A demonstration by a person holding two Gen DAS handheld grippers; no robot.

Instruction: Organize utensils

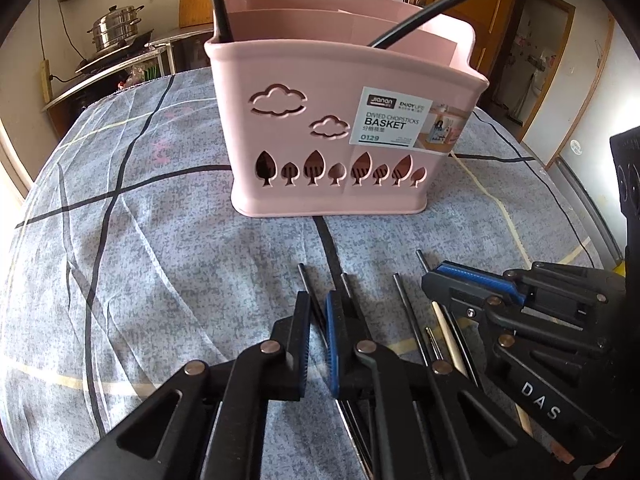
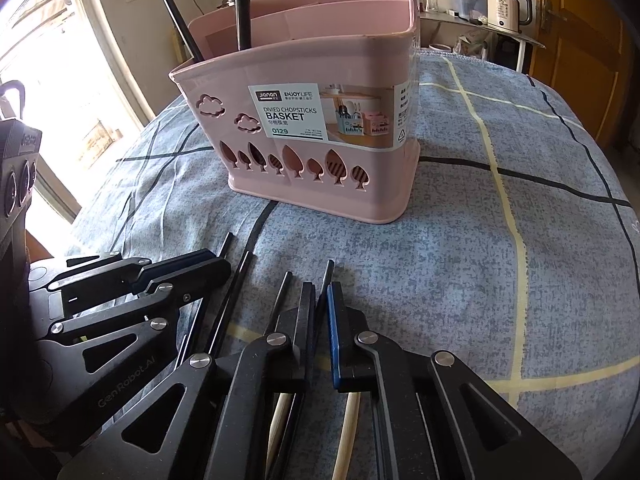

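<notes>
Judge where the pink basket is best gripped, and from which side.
Grip the pink basket by its open top rim, from above. The front wall is thin, upright and flat, so shallow jaws can straddle it between the two black utensil handles; the body looks too broad.

The basket (image 1: 304, 136) is pale pink with cloud and tree cut-outs and a white label (image 1: 394, 122). The cloth (image 2: 500, 240) is mottled blue-grey, crossed by black and cream lines. The chopsticks (image 1: 404, 304) are black.

The label (image 2: 326, 114) on the pink basket (image 2: 320, 184) reads "ENJOY LIFE", "DIVIED CHOPSTICKS BASKET" and "0129". The left gripper (image 2: 208, 258) bears "GenRobot.AI"; the right gripper (image 1: 436, 276) shows "DAS", and the kettle (image 2: 506, 6) "55"
</notes>
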